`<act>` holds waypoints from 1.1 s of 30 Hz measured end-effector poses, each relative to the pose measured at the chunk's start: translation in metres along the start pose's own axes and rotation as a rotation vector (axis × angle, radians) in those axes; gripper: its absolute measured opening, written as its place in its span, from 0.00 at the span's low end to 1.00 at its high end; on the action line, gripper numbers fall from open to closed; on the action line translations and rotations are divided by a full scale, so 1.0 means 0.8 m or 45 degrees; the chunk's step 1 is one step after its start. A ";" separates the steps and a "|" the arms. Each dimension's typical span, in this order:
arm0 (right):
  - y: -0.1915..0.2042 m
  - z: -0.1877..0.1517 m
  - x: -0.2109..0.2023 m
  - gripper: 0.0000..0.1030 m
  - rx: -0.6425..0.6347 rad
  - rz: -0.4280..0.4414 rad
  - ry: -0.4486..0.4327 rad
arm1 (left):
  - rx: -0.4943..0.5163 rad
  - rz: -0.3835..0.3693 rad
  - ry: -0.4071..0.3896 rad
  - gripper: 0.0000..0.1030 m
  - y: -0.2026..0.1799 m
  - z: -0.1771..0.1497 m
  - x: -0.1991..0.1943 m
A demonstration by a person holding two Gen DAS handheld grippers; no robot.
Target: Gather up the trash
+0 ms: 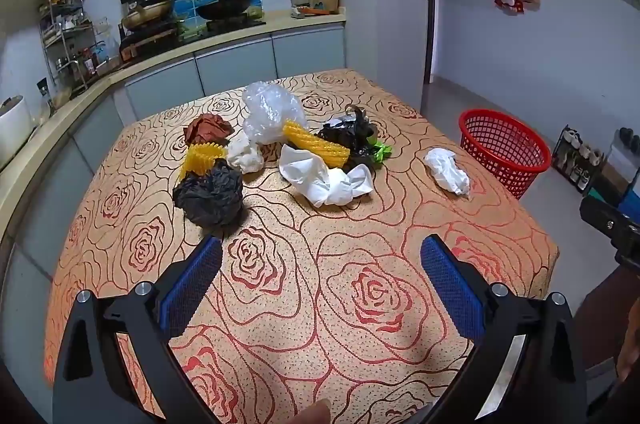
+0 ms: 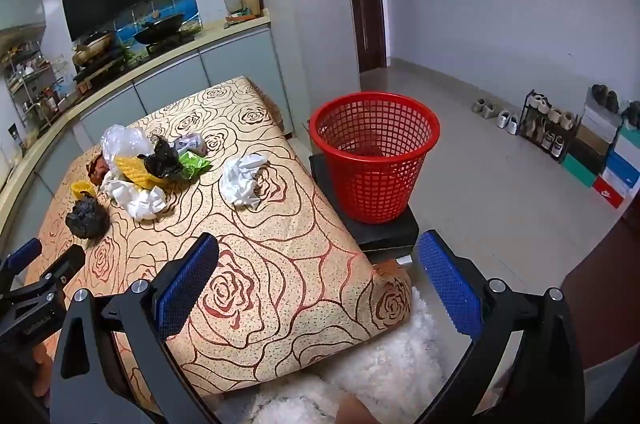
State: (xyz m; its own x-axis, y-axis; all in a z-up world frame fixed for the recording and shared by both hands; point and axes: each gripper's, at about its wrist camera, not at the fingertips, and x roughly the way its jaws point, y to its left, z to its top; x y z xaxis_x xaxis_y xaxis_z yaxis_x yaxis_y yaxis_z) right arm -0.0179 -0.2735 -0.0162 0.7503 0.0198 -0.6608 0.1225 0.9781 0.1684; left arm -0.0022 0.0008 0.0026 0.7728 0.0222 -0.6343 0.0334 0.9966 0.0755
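Trash lies on the rose-patterned table [image 1: 360, 304]: a black crumpled bag [image 1: 210, 193], white paper wads [image 1: 326, 179], yellow foam netting [image 1: 316, 143], a clear plastic bag [image 1: 272, 111], a brown wad [image 1: 208, 127] and a lone white wad [image 1: 446, 169] near the right edge. My left gripper [image 1: 320, 248] hovers open over the near part of the table, nothing between its blue pads. My right gripper [image 2: 318, 244] stands open above the table's near right corner. The red mesh basket [image 2: 374, 155] sits on a black stool beside the table; the lone white wad [image 2: 242, 179] lies left of it.
A kitchen counter [image 1: 168, 59] with pans and a rack runs behind and left of the table. A white fluffy rug [image 2: 380, 364] lies below the table corner. Shoes and shoe boxes [image 2: 600, 151] line the right wall. A fingertip [image 1: 316, 412] shows at the bottom edge.
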 end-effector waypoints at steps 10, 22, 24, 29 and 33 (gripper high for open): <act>-0.006 0.001 0.002 0.95 -0.003 -0.003 -0.007 | -0.008 0.004 0.009 0.93 0.008 -0.002 0.010; -0.005 0.004 -0.003 0.95 -0.011 -0.018 -0.035 | -0.017 0.009 0.012 0.93 0.009 -0.002 0.011; -0.005 0.004 -0.003 0.95 -0.012 -0.022 -0.040 | -0.019 0.012 0.015 0.93 0.009 -0.002 0.011; -0.006 0.004 -0.001 0.95 -0.013 -0.027 -0.043 | -0.026 0.011 0.020 0.93 0.012 -0.003 0.013; -0.006 0.005 0.000 0.95 -0.024 -0.037 -0.051 | -0.029 0.013 0.018 0.93 0.012 -0.003 0.012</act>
State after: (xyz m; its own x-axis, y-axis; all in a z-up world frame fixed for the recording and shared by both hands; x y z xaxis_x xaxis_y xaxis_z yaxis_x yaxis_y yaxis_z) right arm -0.0162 -0.2790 -0.0141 0.7720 -0.0167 -0.6354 0.1329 0.9818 0.1356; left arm 0.0044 0.0111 -0.0048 0.7641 0.0332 -0.6443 0.0109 0.9979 0.0644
